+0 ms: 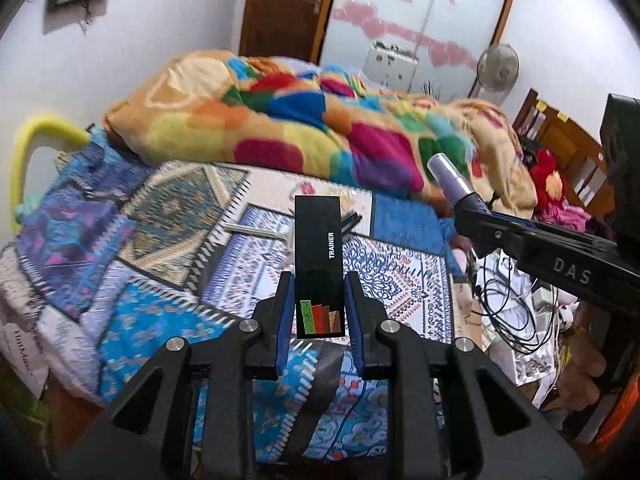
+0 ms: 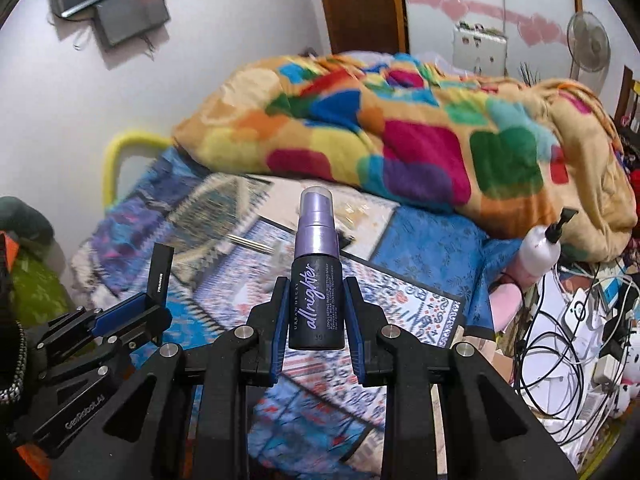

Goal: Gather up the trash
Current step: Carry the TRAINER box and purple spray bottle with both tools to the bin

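My left gripper [image 1: 319, 280] is shut on a tall black box [image 1: 318, 256] marked TRAINER and holds it upright above the bed. My right gripper [image 2: 316, 284] is shut on a small black and purple spray bottle [image 2: 316, 280] marked allnighter, also upright above the bed. In the left wrist view the right gripper [image 1: 472, 204] comes in from the right with the bottle's purple cap [image 1: 448, 176] sticking out. In the right wrist view the left gripper [image 2: 136, 308] is at the lower left with the black box [image 2: 161, 268].
The bed has a patterned blue sheet [image 1: 160, 320] and a heaped multicoloured blanket [image 2: 400, 128]. A metal tool [image 1: 256, 230] lies on the sheet. A pink pump bottle [image 2: 538, 252], tangled cables [image 2: 560, 340] and clutter lie at the right. A fan [image 2: 588, 44] stands by the wardrobe.
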